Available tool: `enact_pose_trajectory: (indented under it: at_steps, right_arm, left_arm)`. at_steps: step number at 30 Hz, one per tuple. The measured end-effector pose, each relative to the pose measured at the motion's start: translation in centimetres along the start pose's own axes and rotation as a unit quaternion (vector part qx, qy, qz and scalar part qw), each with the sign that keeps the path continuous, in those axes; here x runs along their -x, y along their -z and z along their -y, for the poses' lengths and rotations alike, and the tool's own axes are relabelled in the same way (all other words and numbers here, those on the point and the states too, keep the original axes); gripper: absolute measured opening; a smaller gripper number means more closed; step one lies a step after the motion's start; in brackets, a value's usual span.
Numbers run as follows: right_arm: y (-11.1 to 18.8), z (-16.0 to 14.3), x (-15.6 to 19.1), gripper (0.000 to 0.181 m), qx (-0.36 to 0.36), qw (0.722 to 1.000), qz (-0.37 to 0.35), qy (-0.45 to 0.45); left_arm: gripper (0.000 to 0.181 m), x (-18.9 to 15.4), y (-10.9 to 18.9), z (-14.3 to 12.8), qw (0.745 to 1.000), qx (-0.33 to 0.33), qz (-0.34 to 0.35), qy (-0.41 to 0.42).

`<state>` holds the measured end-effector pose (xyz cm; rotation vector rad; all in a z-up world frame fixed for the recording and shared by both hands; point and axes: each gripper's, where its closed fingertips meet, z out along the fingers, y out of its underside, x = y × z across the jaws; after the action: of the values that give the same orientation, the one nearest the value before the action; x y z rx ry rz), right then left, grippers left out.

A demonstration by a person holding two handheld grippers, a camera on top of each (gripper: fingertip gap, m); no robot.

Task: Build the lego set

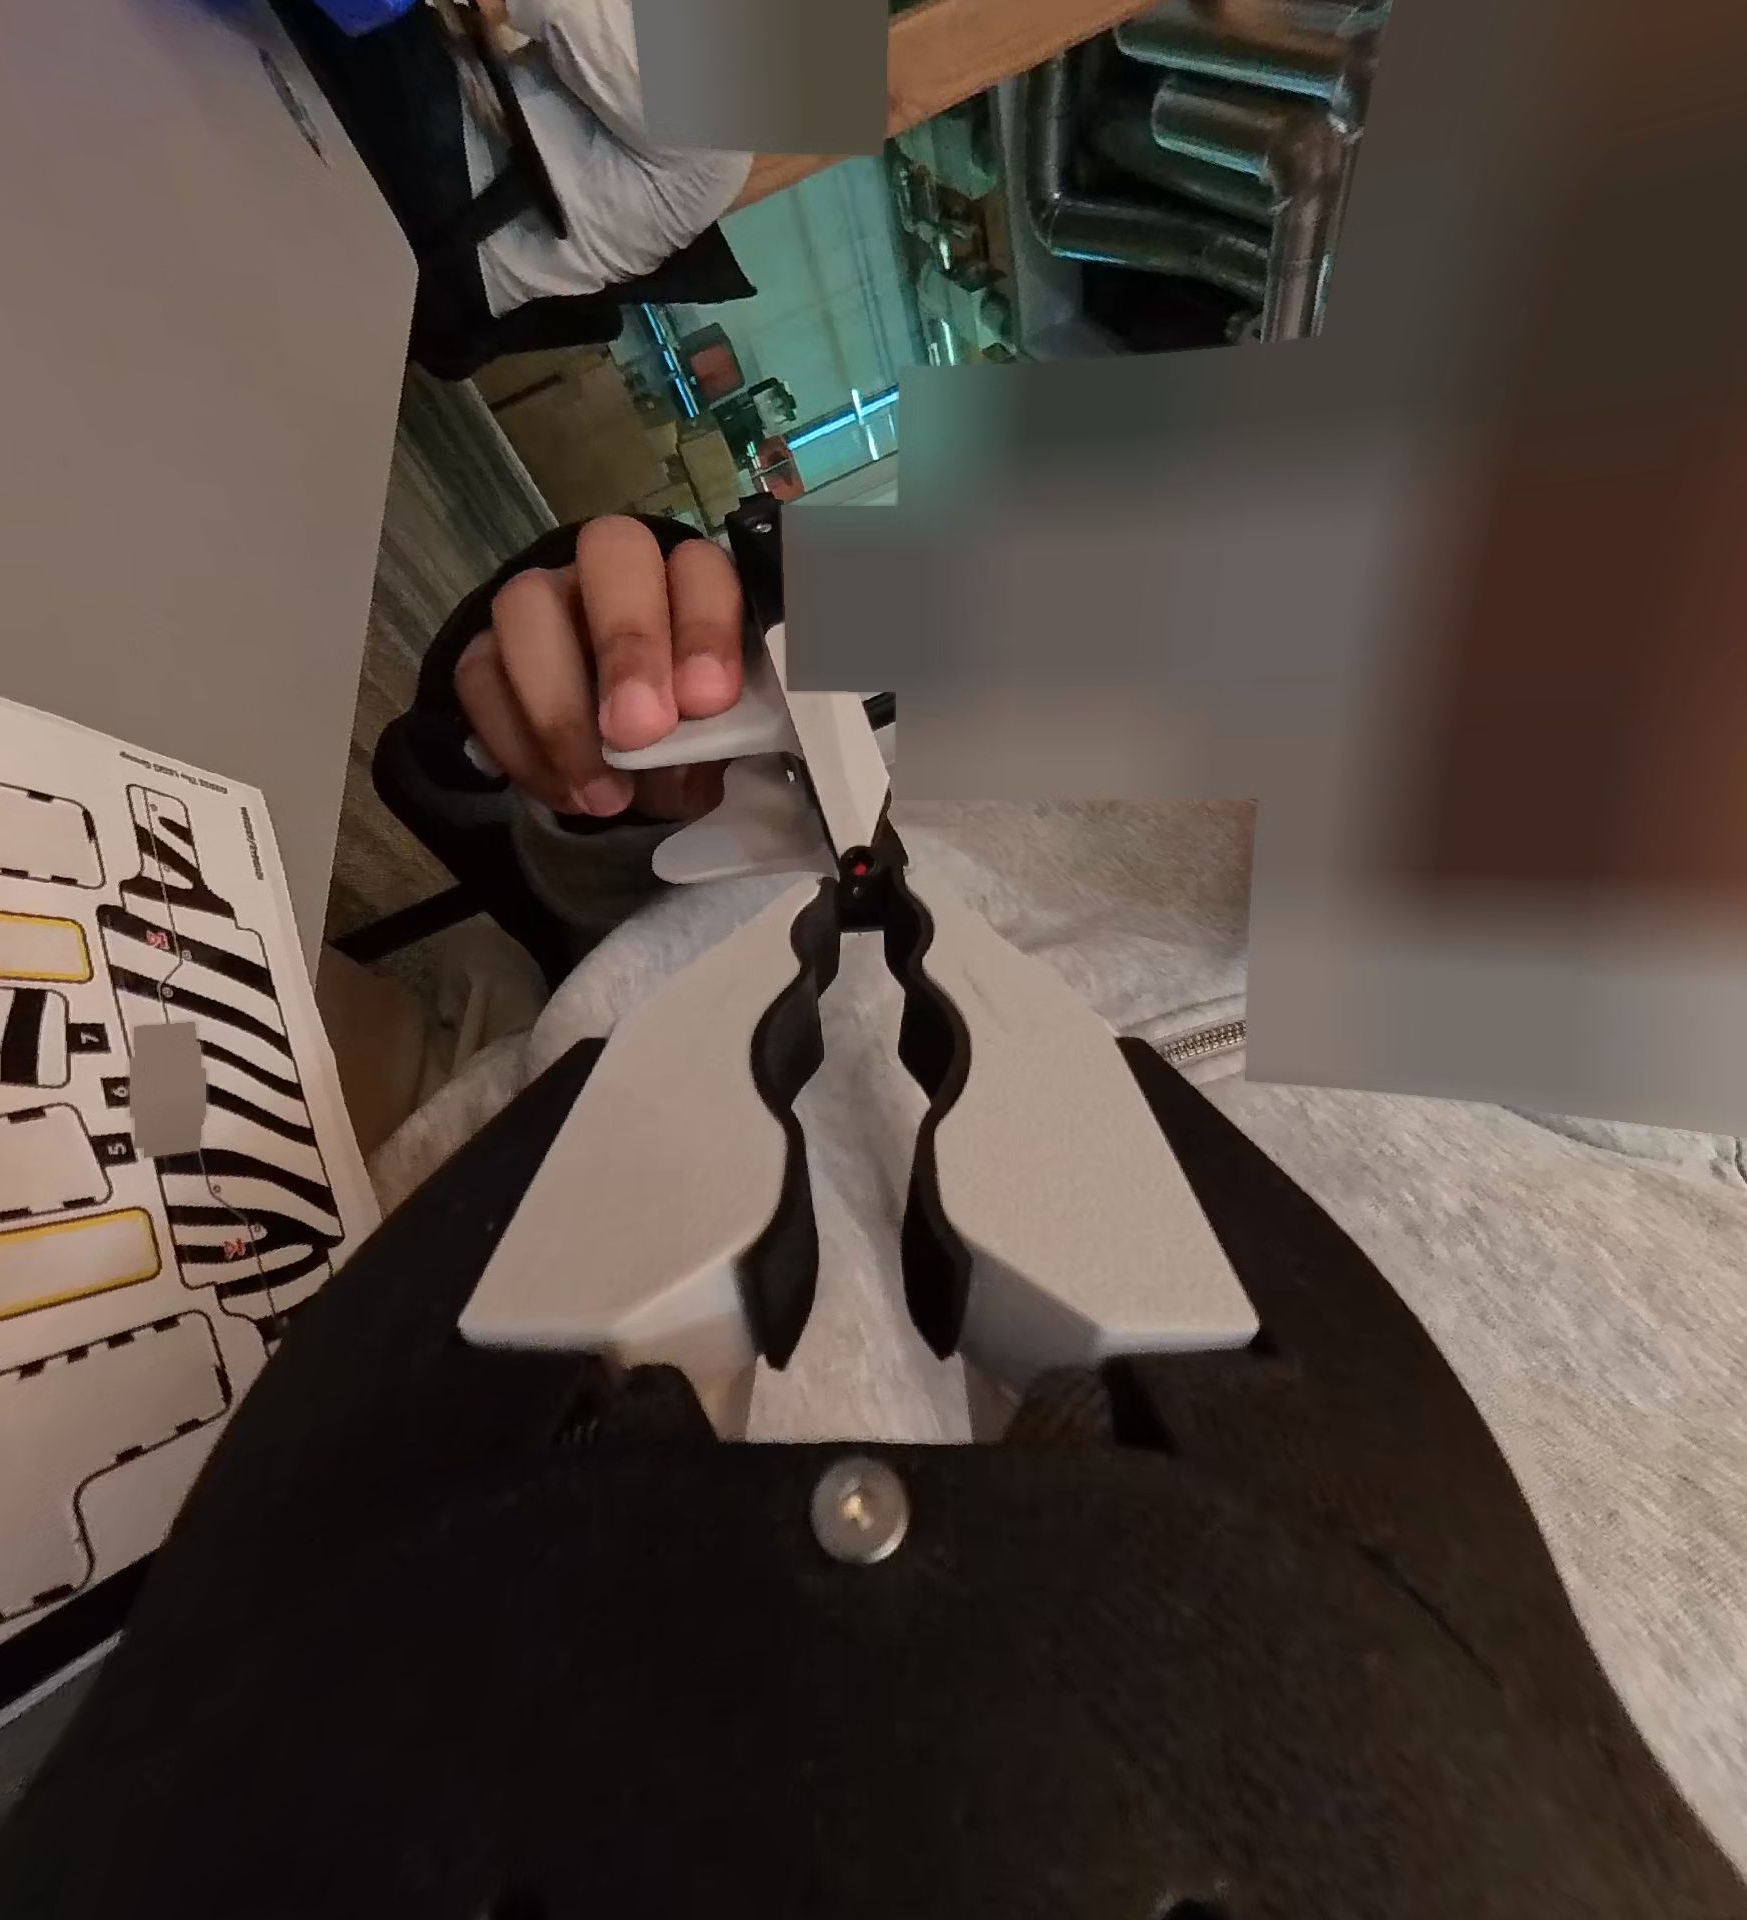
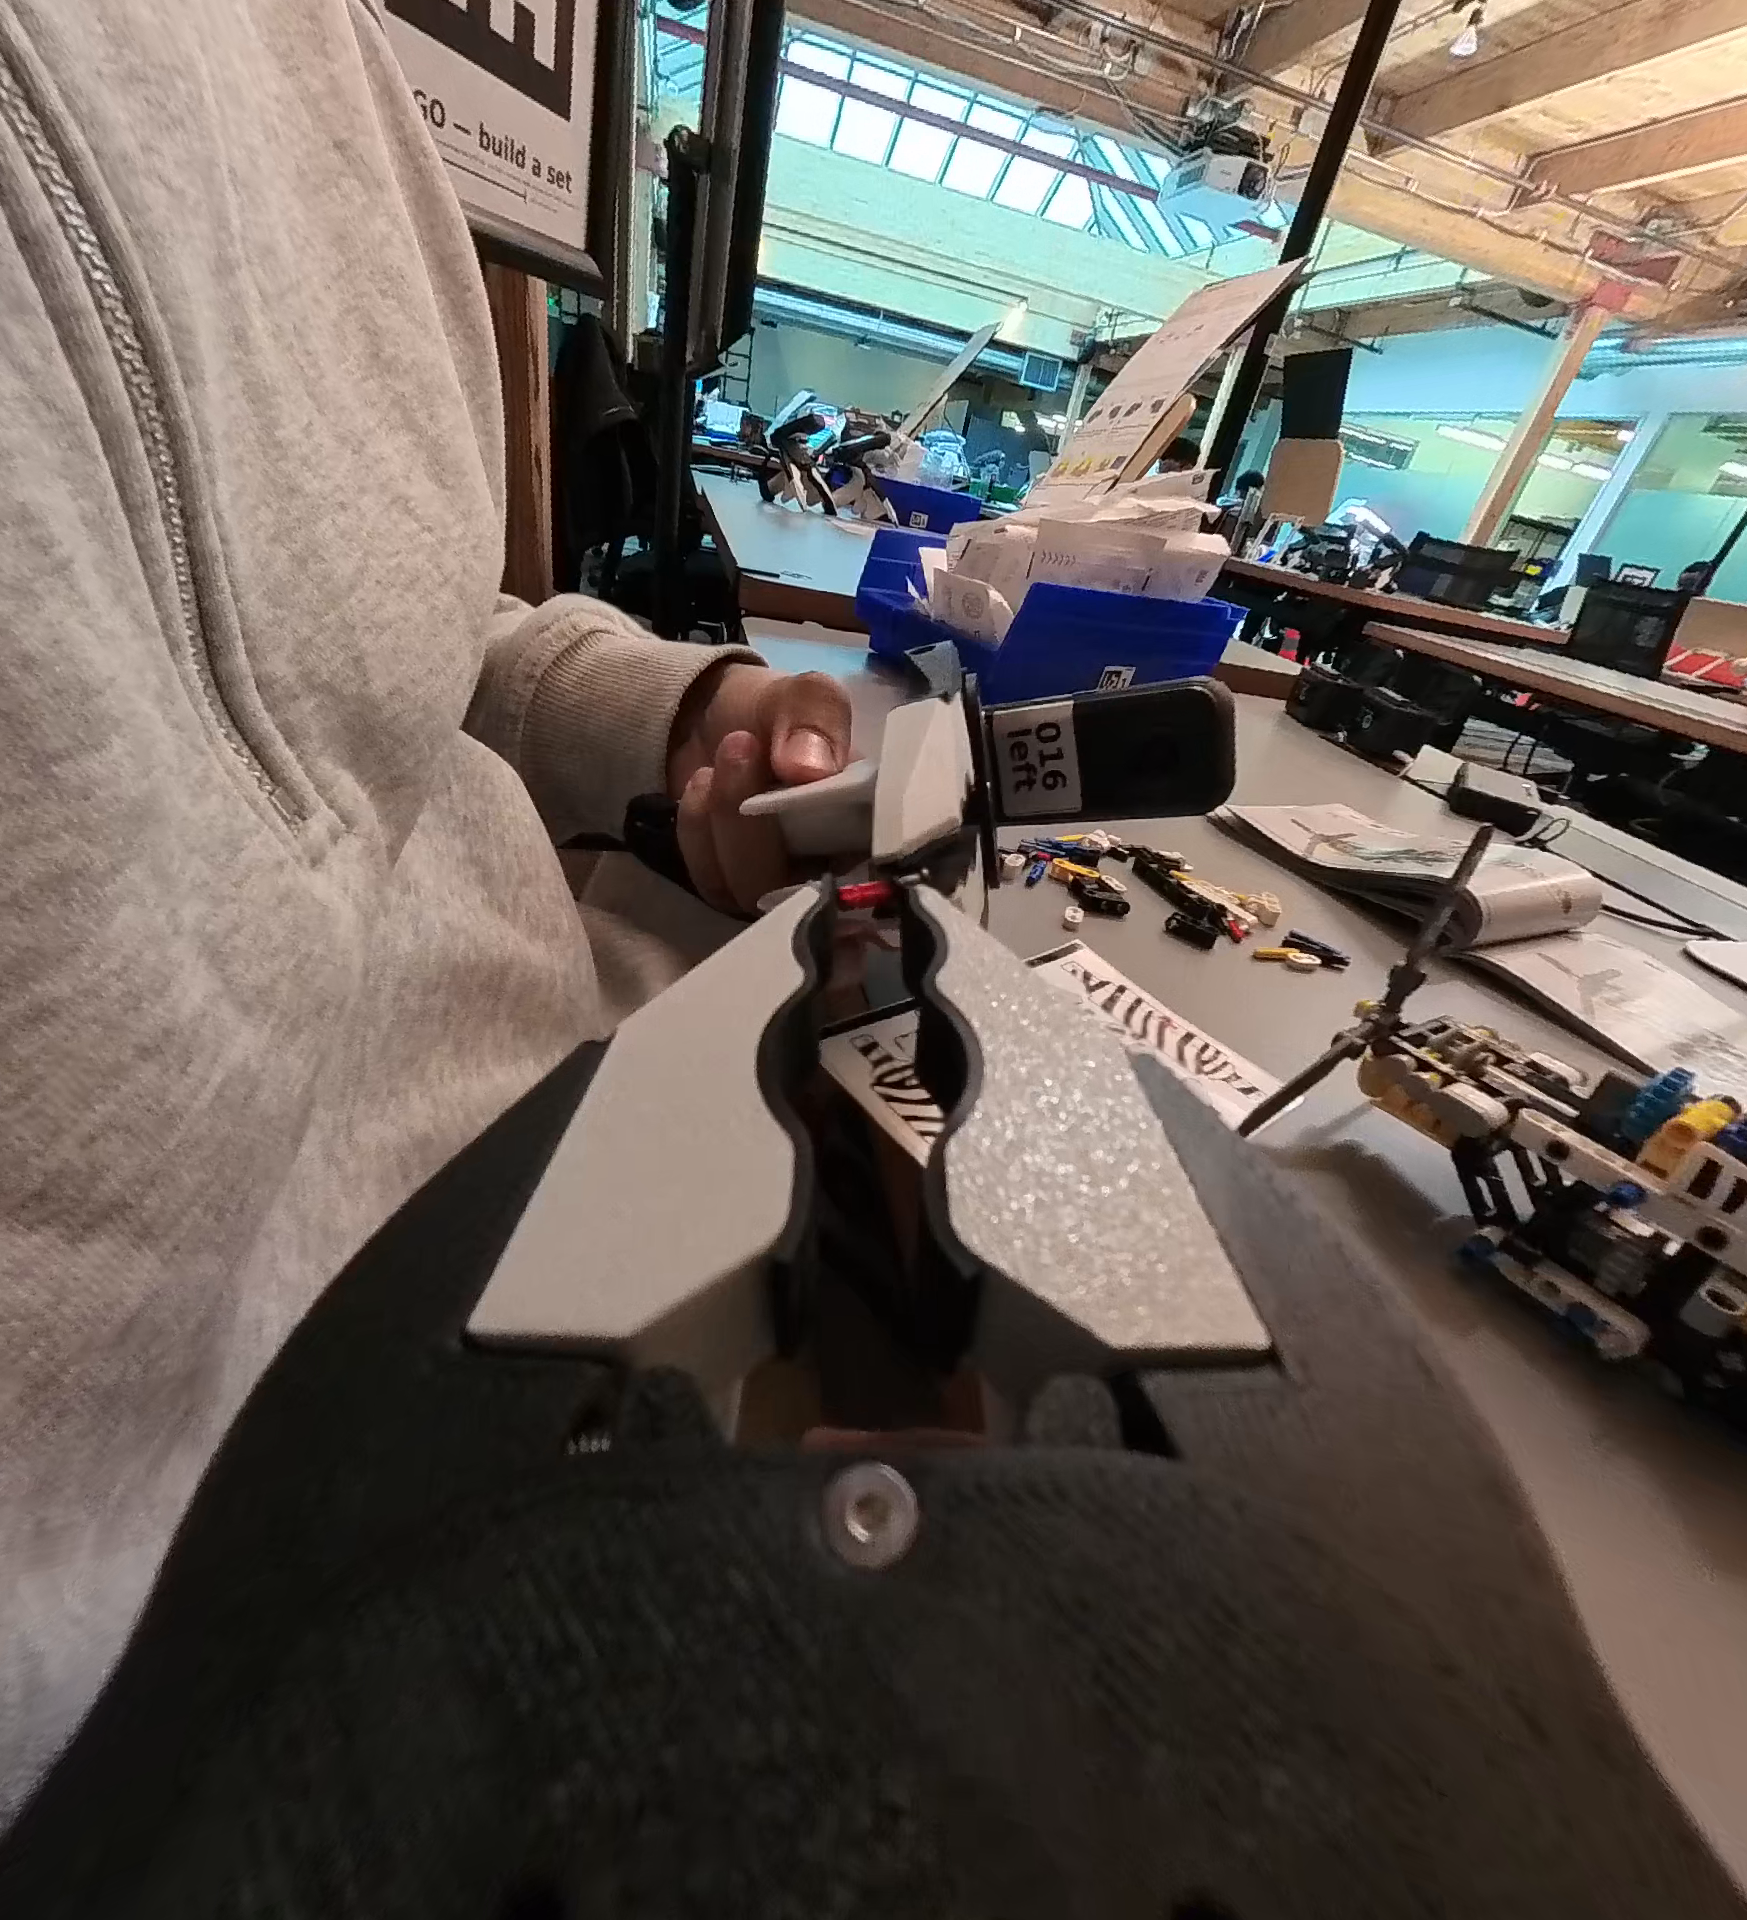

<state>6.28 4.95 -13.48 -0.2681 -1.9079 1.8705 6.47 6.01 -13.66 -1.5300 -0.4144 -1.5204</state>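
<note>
Right wrist view: both hand-held grippers meet on one small piece.
Right hand-held gripper (image 2: pixel 864 902) and left hand-held gripper (image 1: pixel 861 885) each pinch the red pin (image 2: pixel 861 894), above the desk (image 2: pixel 1534 1475).

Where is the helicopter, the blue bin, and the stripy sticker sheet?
Lego helicopter (image 2: pixel 1596 1164): right wrist view, white body.
Blue bin (image 2: pixel 1108 634): right wrist view, front wall.
Sticker sheet (image 1: pixel 48 1143): left wrist view, middle.

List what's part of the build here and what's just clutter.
Job in hand:
- red pin, between the tool tips
- left tool, right tool
- half-built model
- loose pieces
- sticker sheet
- instruction booklet

Lying about:
- blue bin
- paper bags piled in it
</note>
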Motion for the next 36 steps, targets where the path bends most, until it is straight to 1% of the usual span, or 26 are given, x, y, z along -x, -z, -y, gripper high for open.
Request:
enact_pose_trajectory:
  at_steps: [1,7,10,21,23,25,26,27,28,29,30,32,34,36]
  right_arm:
    - [0.0,0.0,0.1,0.008,0.000,1.000,0.003,-0.002]
    - [0.0,-0.5,0.2,0.009,0.021,1.000,0.007,0.005]
    - [0.0,-0.3,0.2,0.010,0.019,1.000,0.003,0.012]
    - [-0.3,-0.2,-0.4,0.011,0.020,0.998,-0.034,0.041]
    - [-0.4,-0.4,-1.0,0.009,0.022,0.998,-0.047,0.030]
    - [-0.4,-1.0,-2.0,0.009,0.030,0.997,-0.069,0.012]
    - [-0.4,-1.4,-2.4,0.009,0.035,0.996,-0.078,0.002]
    - [-0.4,-1.6,-2.7,0.009,0.038,0.996,-0.084,-0.009]
    - [-0.4,-1.7,-3.0,0.009,0.037,0.995,-0.090,-0.020]
    - [-0.3,-1.6,-3.3,0.004,0.033,0.994,-0.096,-0.030]
    - [-0.2,-1.4,-3.5,0.001,0.025,0.994,-0.101,-0.037]
    - [-0.3,-1.3,-3.4,0.001,0.021,0.995,-0.095,-0.034]
    - [-0.7,-1.9,-3.3,0.002,0.040,0.994,-0.101,-0.015]
    - [-1.0,-2.2,-3.5,0.001,0.051,0.993,-0.109,-0.010]
  left_arm:
    - [0.006,0.0,0.0,-0.1,1.000,0.002,-0.001,0.002]
    - [0.006,0.4,0.0,-0.3,1.000,0.007,0.002,0.015]
    - [0.006,0.3,0.0,-0.4,1.000,0.005,-0.008,0.022]
    - [0.007,0.2,0.3,0.3,1.000,-0.022,-0.008,0.013]
    - [0.007,0.5,0.5,0.9,0.999,-0.038,0.009,0.000]
    - [0.009,1.2,0.7,1.7,0.996,-0.055,0.055,-0.031]
    - [0.018,1.5,0.7,1.9,0.994,-0.055,0.079,-0.054]
    - [0.023,1.4,0.8,2.2,0.990,-0.060,0.096,-0.081]
    - [0.026,1.3,0.9,2.5,0.986,-0.066,0.110,-0.106]
    - [0.028,1.2,1.0,2.6,0.983,-0.066,0.122,-0.124]
    - [0.027,1.2,1.2,2.7,0.981,-0.066,0.128,-0.131]
    - [0.024,1.0,1.4,2.7,0.983,-0.073,0.118,-0.117]
    - [0.011,1.5,1.6,2.8,0.985,-0.083,0.116,-0.094]
    - [0.009,1.9,1.8,2.8,0.986,-0.097,0.110,-0.083]
